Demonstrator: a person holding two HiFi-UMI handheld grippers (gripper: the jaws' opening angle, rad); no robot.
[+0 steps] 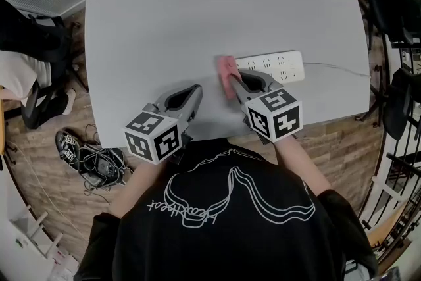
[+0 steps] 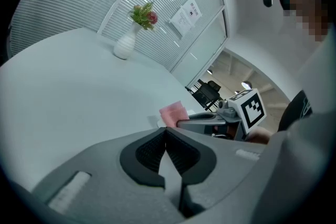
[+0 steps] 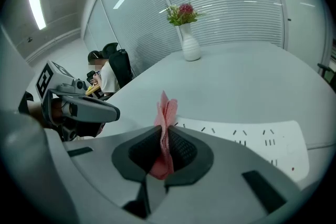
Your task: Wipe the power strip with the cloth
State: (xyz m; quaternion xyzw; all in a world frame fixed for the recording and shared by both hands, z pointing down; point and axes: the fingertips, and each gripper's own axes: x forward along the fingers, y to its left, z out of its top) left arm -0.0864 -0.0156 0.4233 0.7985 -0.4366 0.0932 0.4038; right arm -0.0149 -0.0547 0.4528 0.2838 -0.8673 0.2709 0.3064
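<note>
My right gripper (image 3: 164,136) has its jaws pinched tight on the pink cloth (image 3: 167,113), which stands up between the pads as a thin folded fin with a bit hanging below them. The cloth is soft and light, so I judge it will flop and bunch unless I press the free edge flat as I drag it. It sits at the left end of the white power strip (image 1: 273,66), which lies flat on the grey table (image 1: 197,10) near my edge, its cord (image 1: 335,67) running off to the right. The strip looks light, hard and smooth, likely to slide under a wipe; its long sides would be the place to steady it. My left gripper (image 2: 166,136) has its jaws together on nothing and hovers just beside the right one, clear of the strip.
</note>
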